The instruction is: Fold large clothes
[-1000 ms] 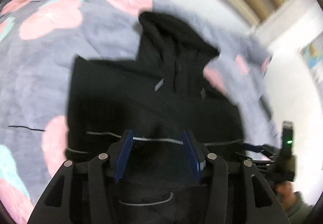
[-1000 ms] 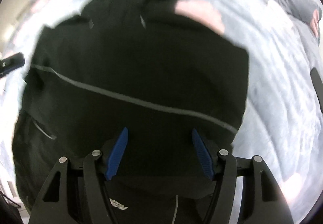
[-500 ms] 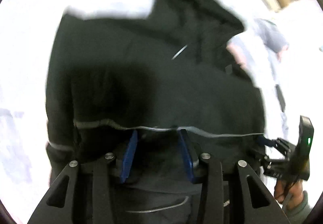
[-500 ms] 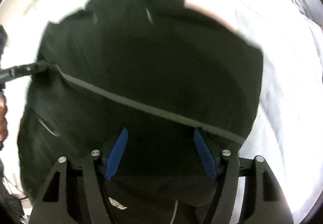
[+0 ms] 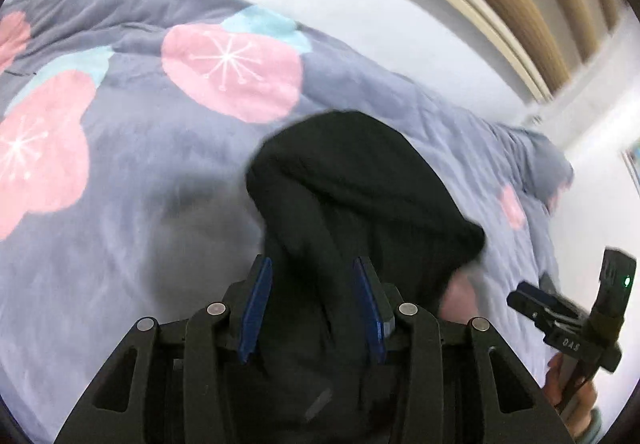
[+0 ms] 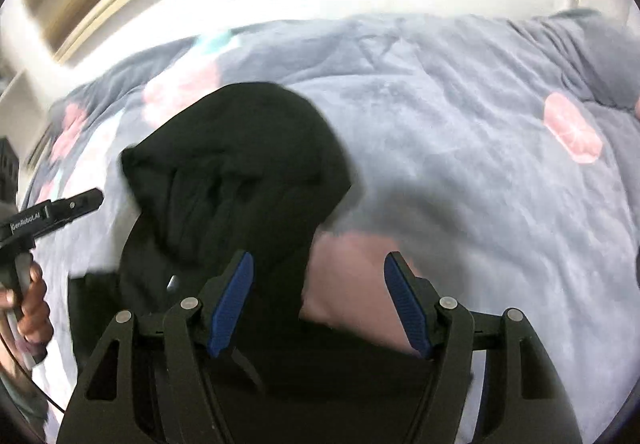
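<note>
Your left tongs (image 5: 312,312) have just been closing and pinch the black hoodie (image 5: 360,195) narrowly. Its hood lies toward 12 o'clock on the bed (image 5: 120,171), probably mid-fold. Your right tongs (image 6: 320,304) stand wide, and I cannot tell whether they grip.

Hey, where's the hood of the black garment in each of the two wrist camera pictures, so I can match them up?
Left wrist view: the hood bulges up at centre, just above and between the left gripper fingers.
Right wrist view: the hood sits left of centre, above the right gripper, nearer its left finger.
Shared landmark: the grey-blue blanket with pink round prints lies under the garment in both views.
</note>
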A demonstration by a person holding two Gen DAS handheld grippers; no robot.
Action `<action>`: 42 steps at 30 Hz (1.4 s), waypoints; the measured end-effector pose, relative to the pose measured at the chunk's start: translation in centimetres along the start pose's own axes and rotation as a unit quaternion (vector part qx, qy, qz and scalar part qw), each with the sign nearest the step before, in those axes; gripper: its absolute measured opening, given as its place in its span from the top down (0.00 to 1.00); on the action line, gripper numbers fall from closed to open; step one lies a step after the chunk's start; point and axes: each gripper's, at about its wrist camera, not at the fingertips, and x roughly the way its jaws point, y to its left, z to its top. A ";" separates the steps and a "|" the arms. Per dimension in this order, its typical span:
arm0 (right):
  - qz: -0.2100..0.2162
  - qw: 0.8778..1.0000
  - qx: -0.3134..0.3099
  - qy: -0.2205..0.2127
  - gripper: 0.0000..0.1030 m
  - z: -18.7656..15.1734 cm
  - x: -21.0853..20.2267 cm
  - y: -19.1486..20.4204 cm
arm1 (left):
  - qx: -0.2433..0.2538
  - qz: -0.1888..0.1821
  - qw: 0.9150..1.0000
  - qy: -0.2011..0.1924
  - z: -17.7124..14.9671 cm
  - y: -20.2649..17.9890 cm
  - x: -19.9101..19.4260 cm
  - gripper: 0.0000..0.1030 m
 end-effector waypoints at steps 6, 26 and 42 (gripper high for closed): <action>0.020 0.998 0.043 0.034 0.30 1.7 4.8 -2.5 | -0.043 0.027 0.998 0.023 2.6 3.6 4.9 0.57; 0.126 0.983 0.112 0.077 0.90 -2.6 11.9 -5.9 | -0.180 -0.093 0.977 0.065 -0.1 13.2 10.4 0.88; 0.076 0.995 -0.052 -0.042 0.60 3.0 -0.4 2.2 | 0.005 -0.076 0.995 -0.060 2.5 4.1 -2.9 0.55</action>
